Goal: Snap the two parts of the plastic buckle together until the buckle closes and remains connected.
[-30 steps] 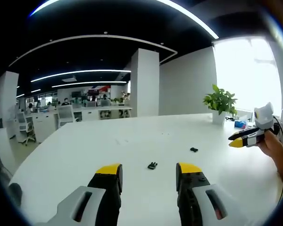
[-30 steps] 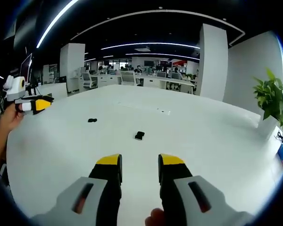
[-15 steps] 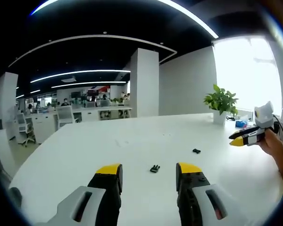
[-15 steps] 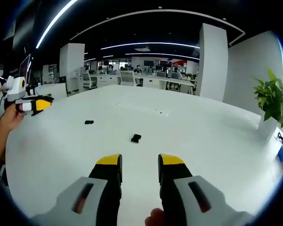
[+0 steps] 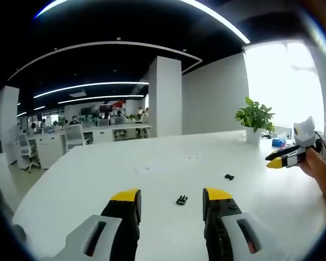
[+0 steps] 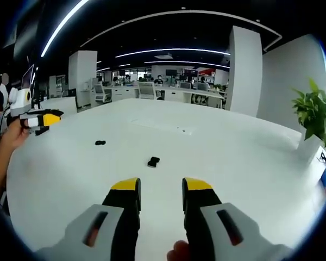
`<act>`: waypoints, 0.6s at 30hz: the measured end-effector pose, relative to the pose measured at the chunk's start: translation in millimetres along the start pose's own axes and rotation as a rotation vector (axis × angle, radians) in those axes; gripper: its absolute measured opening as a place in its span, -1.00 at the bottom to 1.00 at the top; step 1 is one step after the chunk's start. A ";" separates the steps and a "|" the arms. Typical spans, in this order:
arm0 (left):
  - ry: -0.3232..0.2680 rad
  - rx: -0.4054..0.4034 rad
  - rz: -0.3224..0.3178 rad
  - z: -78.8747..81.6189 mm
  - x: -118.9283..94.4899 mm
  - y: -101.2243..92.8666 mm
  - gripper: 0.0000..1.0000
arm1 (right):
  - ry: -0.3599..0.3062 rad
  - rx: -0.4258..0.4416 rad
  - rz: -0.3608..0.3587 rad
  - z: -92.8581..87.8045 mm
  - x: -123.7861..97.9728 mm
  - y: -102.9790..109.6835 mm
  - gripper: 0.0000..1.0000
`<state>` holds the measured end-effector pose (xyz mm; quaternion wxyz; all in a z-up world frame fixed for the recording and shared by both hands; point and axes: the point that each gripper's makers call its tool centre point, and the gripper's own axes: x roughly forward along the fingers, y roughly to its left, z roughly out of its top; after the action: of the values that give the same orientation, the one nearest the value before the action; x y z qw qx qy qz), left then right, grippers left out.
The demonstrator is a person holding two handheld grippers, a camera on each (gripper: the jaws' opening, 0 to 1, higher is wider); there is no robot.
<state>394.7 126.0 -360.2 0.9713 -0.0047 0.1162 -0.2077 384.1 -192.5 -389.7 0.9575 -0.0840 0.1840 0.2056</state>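
Two small black buckle parts lie apart on the white table. The pronged part rests just beyond my left gripper, which is open with nothing between its yellow-tipped jaws. The blocky part lies farther right. In the right gripper view that blocky part sits a short way ahead of my right gripper, also open and empty, and the pronged part lies farther left. My right gripper hangs above the table at the far right of the left gripper view. The left gripper hovers at the left of the right gripper view.
A potted plant stands near the table's far right edge, with a blue item beside it. A white pillar and office desks with chairs and people fill the background. A hand and forearm hold the left gripper.
Both cameras have shifted slightly. The pronged part now sits lower and closer in the left gripper view. The blocky part has drifted left in the right gripper view. Neither part moved on the table.
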 end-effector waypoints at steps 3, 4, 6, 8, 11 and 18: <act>-0.001 0.000 -0.005 2.7 4.2 0.3 -0.08 | -0.001 0.003 -0.004 1.0 -0.3 -2.2 -0.40; -0.002 -0.001 -0.008 3.4 5.1 -0.1 -0.08 | -0.003 0.004 -0.004 1.4 -0.5 -3.0 -0.40; -0.005 -0.001 -0.010 5.3 7.3 -0.5 -0.08 | -0.002 0.006 -0.005 1.8 -0.4 -4.6 -0.40; -0.008 -0.002 -0.012 7.1 9.1 -0.8 -0.09 | -0.004 0.006 -0.007 2.9 -0.7 -6.1 -0.40; -0.014 -0.005 -0.013 9.6 10.9 -0.3 -0.09 | -0.005 0.007 -0.006 4.1 0.3 -8.6 -0.40; -0.016 -0.002 -0.008 12.9 16.1 2.2 -0.09 | -0.005 0.018 0.020 11.0 7.6 -11.2 -0.40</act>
<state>412.9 121.0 -351.4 0.9713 -0.0079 0.1087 -0.2112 398.7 -197.2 -381.6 0.9565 -0.0729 0.1844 0.2138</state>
